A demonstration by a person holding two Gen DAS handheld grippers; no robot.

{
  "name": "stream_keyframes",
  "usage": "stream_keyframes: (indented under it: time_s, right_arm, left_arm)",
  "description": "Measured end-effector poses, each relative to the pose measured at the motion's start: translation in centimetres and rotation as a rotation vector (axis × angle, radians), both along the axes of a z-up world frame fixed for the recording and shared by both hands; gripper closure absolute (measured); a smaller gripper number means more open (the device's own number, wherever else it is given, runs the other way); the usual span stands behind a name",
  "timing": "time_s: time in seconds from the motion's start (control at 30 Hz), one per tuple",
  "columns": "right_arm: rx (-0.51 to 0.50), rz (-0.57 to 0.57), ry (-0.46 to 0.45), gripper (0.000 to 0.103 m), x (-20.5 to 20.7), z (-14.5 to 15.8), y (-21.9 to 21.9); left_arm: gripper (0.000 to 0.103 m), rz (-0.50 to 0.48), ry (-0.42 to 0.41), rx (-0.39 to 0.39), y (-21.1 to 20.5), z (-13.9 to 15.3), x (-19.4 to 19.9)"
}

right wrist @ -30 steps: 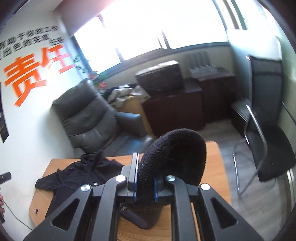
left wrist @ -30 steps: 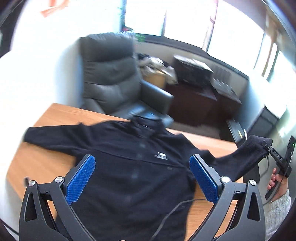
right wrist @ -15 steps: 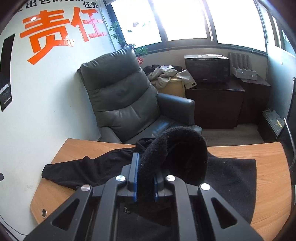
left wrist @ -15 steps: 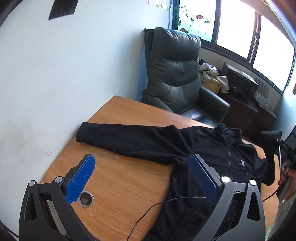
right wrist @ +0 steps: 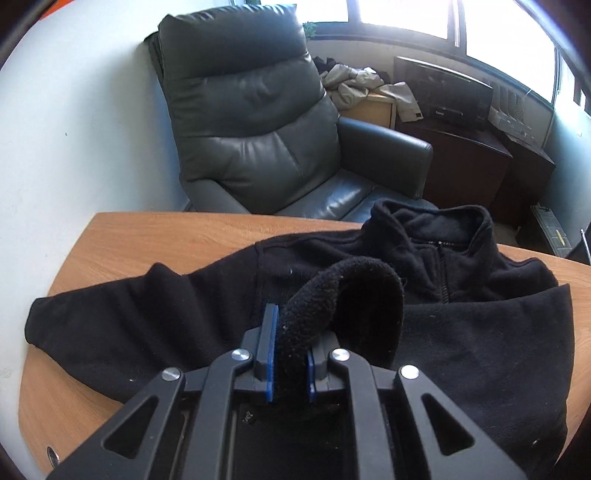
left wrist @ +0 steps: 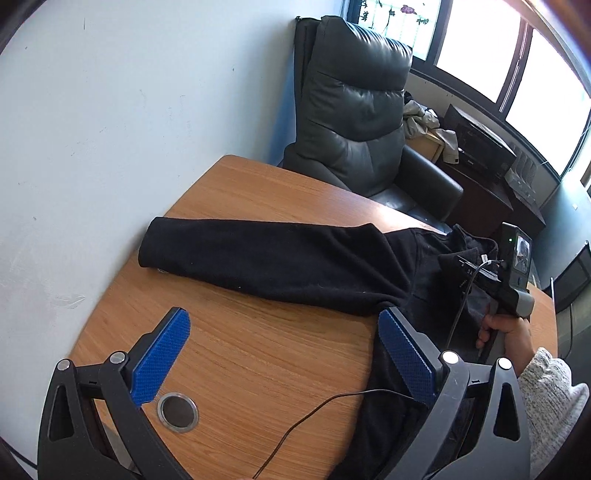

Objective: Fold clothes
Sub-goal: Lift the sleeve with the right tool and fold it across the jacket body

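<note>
An office corner with a white wall (left wrist: 92, 110) and bright windows (right wrist: 406, 18) surrounds a wooden desk (left wrist: 258, 354), behind which stands a dark leather armchair (right wrist: 251, 122). Beyond the chair a low dark cabinet (right wrist: 465, 162) carries a black box-like appliance (right wrist: 443, 96), and a heap of pale clothing (right wrist: 365, 88) lies on a lighter unit beside it.

A black fleece jacket (right wrist: 480, 332) lies spread on the desk, collar toward the armchair, zipper up. One sleeve (left wrist: 258, 258) stretches flat across the wood toward the wall, its cuff near the desk's edge.

The left gripper (left wrist: 280, 354) hangs above bare wood with its blue pads (left wrist: 162, 354) wide apart, holding nothing; the right-hand pad sits just over the jacket's edge below the sleeve. A thin black cable (left wrist: 314, 417) trails across the desk between the fingers, and a round metal grommet (left wrist: 178, 407) is set in the wood near the left finger.

The right gripper (right wrist: 290, 354) is clamped on the other sleeve's cuff (right wrist: 332, 302), which arches up out of the jaws over the jacket's chest. From the left wrist view the person's right hand (left wrist: 506, 332) grips that tool's handle, a grey knit cuff (left wrist: 546, 391) at the wrist.

The jacket's hem is cut off behind both grippers' bodies, and the appliance on the cabinet cannot be made out in detail.
</note>
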State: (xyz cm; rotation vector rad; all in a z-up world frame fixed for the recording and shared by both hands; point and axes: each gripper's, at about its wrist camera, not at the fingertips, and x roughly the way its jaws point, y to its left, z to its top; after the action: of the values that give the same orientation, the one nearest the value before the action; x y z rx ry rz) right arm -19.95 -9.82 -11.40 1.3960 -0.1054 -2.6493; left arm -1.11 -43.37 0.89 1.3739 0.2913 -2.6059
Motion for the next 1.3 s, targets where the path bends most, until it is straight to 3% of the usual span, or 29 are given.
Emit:
stream_keyframes:
  time_s: [0.3, 0.33, 0.4, 0.43, 0.47, 0.57, 0.63, 0.7, 0.8, 0.9, 0.93, 0.97, 1.07, 1.17, 1.3]
  right_arm:
    - [0.062, 0.029, -0.073, 0.088, -0.9, -4.0, -3.2]
    - [0.077, 0.027, -0.075, 0.081, -1.0, -4.3, -3.6]
    - [0.082, 0.046, -0.101, 0.049, -1.2, -5.1, -4.4]
    - [0.074, 0.062, -0.119, 0.007, -1.2, -5.4, -4.9]
    - [0.063, 0.076, -0.13, 0.0, -1.1, -5.5, -5.5]
    - [-0.033, 0.115, -0.148, 0.0, -0.8, -4.3, -6.8]
    - [-0.093, 0.119, -0.087, 0.0, -0.1, -1.5, -6.4]
    - [-0.124, 0.09, -0.012, 0.0, 0.7, 1.5, -4.6]
    - [-0.165, 0.029, 0.005, 0.0, 1.6, 3.6, 0.0]
    - [-0.078, -0.066, -0.058, 0.0, 1.7, 1.5, 3.7]
    - [-0.042, -0.1, -0.088, 0.006, 1.5, 0.3, 4.7]
    - [-0.001, -0.131, -0.12, 0.018, 1.1, -1.0, 5.4]
    - [0.05, -0.162, -0.17, 0.023, -0.1, -4.0, 5.1]
    - [0.027, -0.097, -0.215, 0.023, -1.2, -6.3, 2.1]
    - [0.127, 0.03, -0.227, 0.025, -1.6, -8.3, -3.7]
  left_arm:
    - [0.0, 0.024, -0.048, 0.055, -1.1, -2.2, -1.6]
    - [0.0, 0.022, -0.051, 0.054, -1.1, -2.4, -1.8]
    - [0.0, 0.017, -0.056, 0.055, -1.1, -2.6, -2.0]
    - [0.0, 0.015, -0.059, 0.056, -1.1, -2.7, -2.2]
    - [0.0, 0.012, -0.06, 0.058, -1.0, -2.8, -2.3]
    - [0.0, 0.0, -0.061, 0.062, -1.0, -2.8, -2.6]
    - [0.0, -0.007, -0.056, 0.065, -1.1, -2.7, -2.8]
    - [0.0, -0.01, -0.046, 0.069, -1.3, -2.7, -2.8]
    - [0.0, -0.008, -0.048, 0.083, -1.8, -3.2, -2.9]
    - [0.0, -0.009, -0.063, 0.084, -2.1, -4.1, -2.9]
    - [0.0, -0.007, -0.071, 0.08, -2.2, -4.4, -2.9]
    - [0.0, -0.004, -0.079, 0.075, -2.3, -4.7, -2.9]
    - [0.0, 0.011, -0.1, 0.05, -2.4, -5.0, -2.4]
    - [0.0, 0.033, -0.124, 0.014, -2.6, -5.3, -1.6]
    - [0.0, 0.071, -0.139, 0.0, -2.7, -5.7, -0.5]
